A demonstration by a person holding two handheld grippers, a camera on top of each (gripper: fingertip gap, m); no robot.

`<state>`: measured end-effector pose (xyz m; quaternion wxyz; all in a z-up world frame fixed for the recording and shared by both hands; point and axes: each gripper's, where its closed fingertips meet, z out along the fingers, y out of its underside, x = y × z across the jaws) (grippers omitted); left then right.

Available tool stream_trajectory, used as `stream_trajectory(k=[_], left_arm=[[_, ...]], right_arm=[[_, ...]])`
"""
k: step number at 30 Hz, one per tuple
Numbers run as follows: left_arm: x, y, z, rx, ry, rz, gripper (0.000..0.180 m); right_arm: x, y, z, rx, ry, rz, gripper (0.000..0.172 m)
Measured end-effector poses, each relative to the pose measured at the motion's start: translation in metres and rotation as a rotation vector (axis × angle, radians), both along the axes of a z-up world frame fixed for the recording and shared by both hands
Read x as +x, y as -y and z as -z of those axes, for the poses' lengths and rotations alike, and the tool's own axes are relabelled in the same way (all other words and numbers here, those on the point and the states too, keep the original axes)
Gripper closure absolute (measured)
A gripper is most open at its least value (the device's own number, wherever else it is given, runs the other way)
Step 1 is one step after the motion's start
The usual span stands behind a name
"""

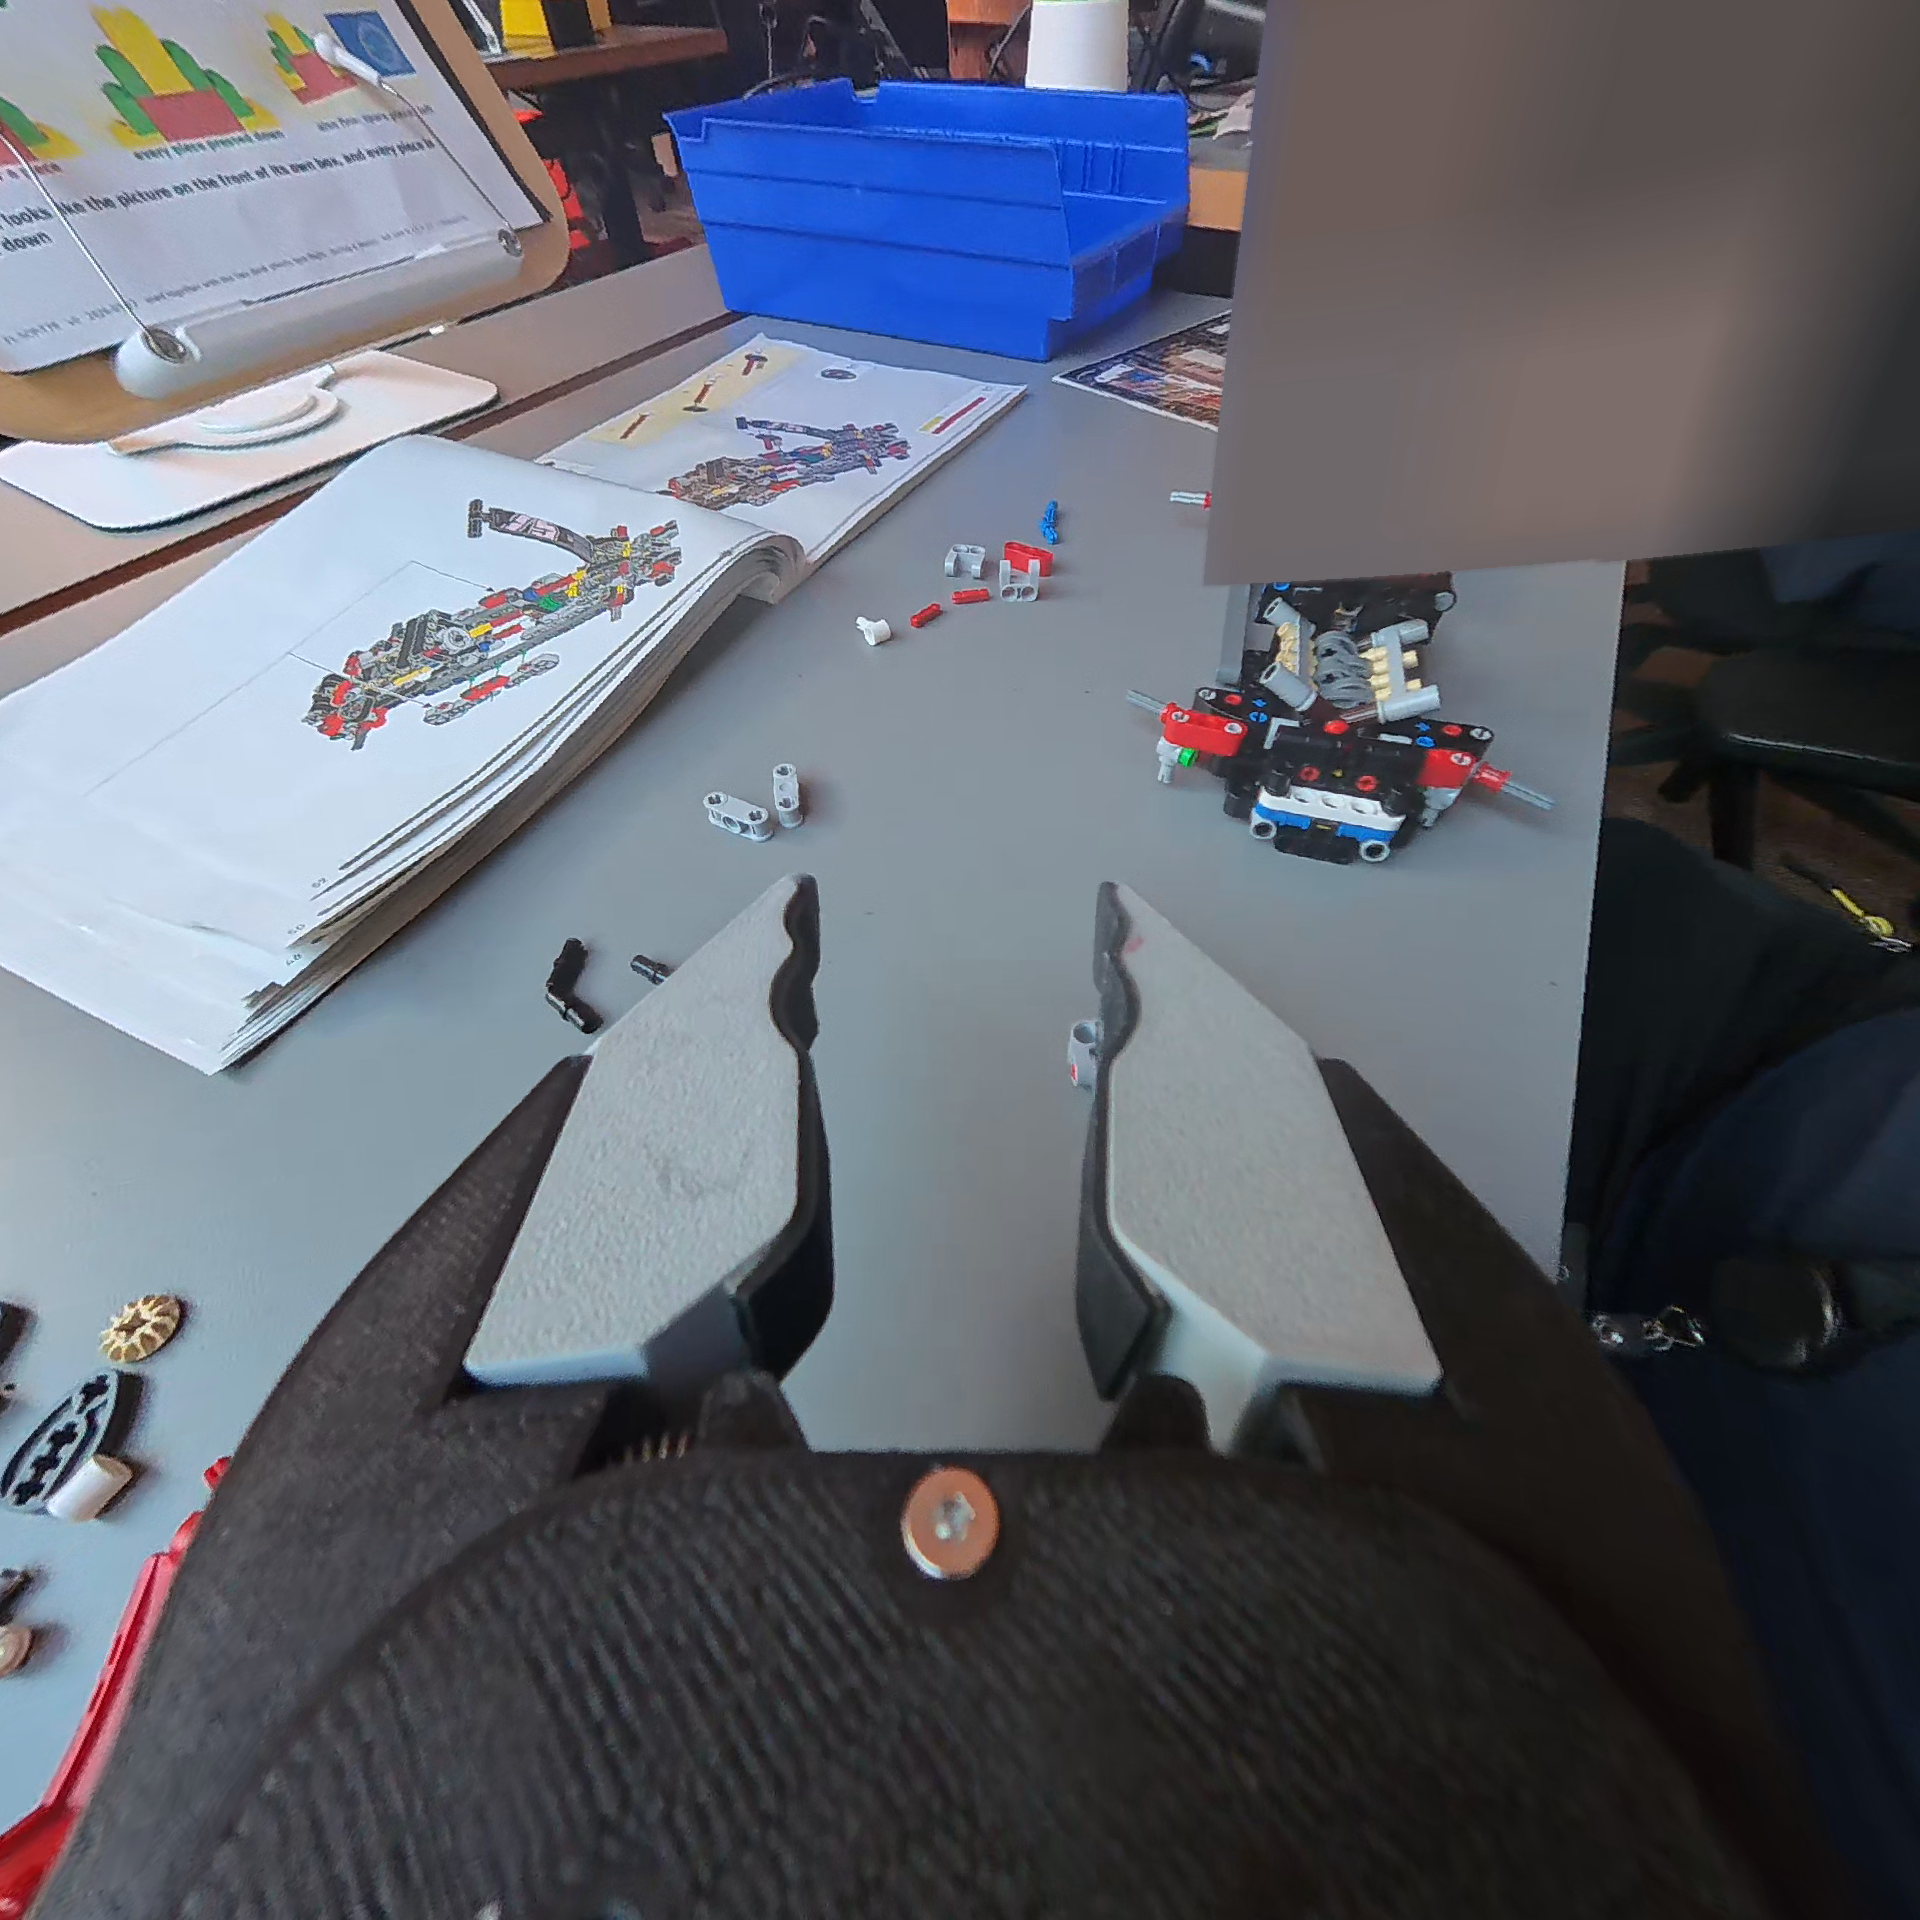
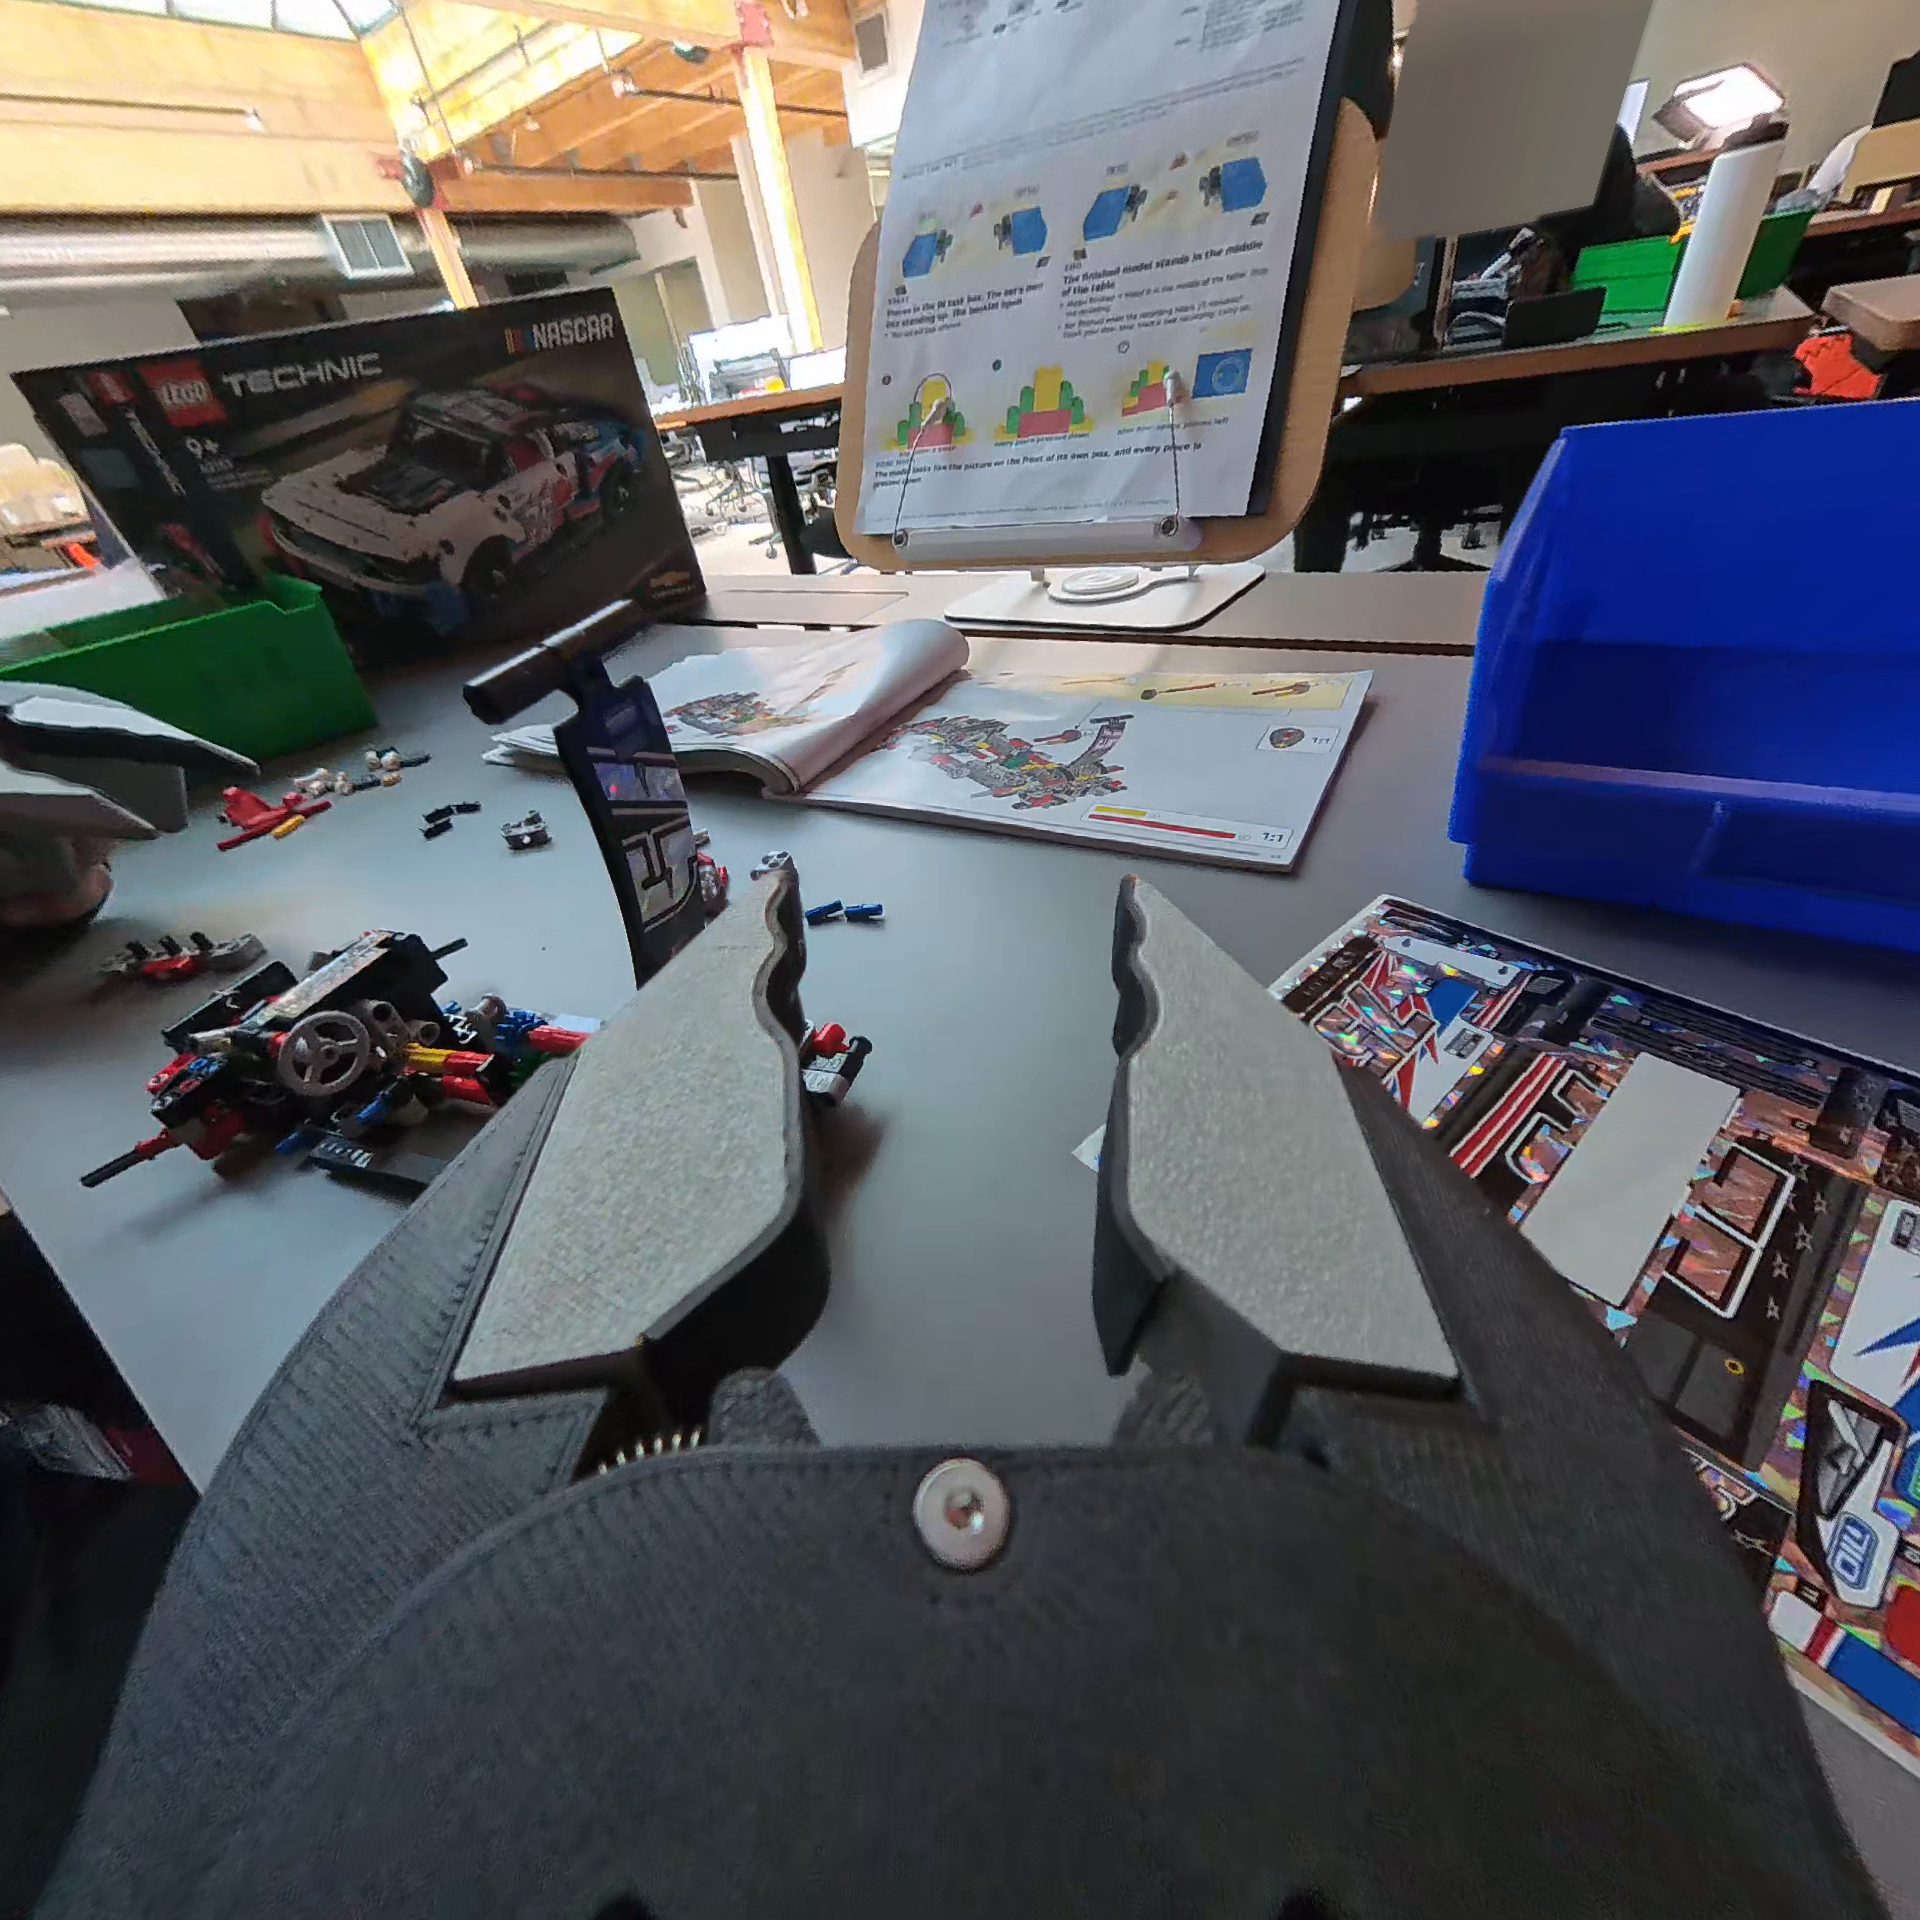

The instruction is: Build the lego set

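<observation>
Two open grippers held over a grey table [image 1: 935, 665] strewn with small plastic building parts.

Left gripper [image 1: 956, 935]: fingers spread, nothing gripped; a small grey connector [image 1: 1083, 1049] is seen by the inner face of the right finger, contact not determinable; two grey connectors [image 1: 753, 805] lie just ahead, black pins [image 1: 569, 987] to the left, an open booklet [image 1: 364, 675] beyond. Right gripper [image 2: 961, 935]: fingers spread, nothing gripped; blue pins [image 2: 847, 912] just ahead, a part-built model [image 2: 312, 1049] to the left, a sticker sheet [image 2: 1621, 1174] to the right. The small parts are judged light, stiff and smooth, best pinched across flat sides; the model is judged fragile, best taken by its dark frame.
</observation>
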<state>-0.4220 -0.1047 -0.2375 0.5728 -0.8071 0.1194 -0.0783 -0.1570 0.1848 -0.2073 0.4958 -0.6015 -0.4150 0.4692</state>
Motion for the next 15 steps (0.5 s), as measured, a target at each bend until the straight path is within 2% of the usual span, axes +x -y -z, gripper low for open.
stream_trajectory(k=[5,15], left_arm=[[-0.0002,-0.0018,0.0008,-0.004,-0.001,0.0,0.13],[0.0013,-0.001,-0.0001,0.002,0.001,0.012,0.131]], right_arm=[[0.0032,0.0001,-0.0043,-0.015,-0.039,-0.012,0.114],[-0.0013,0.0049,-0.0008,-0.001,-0.008,-0.038,0.115]])
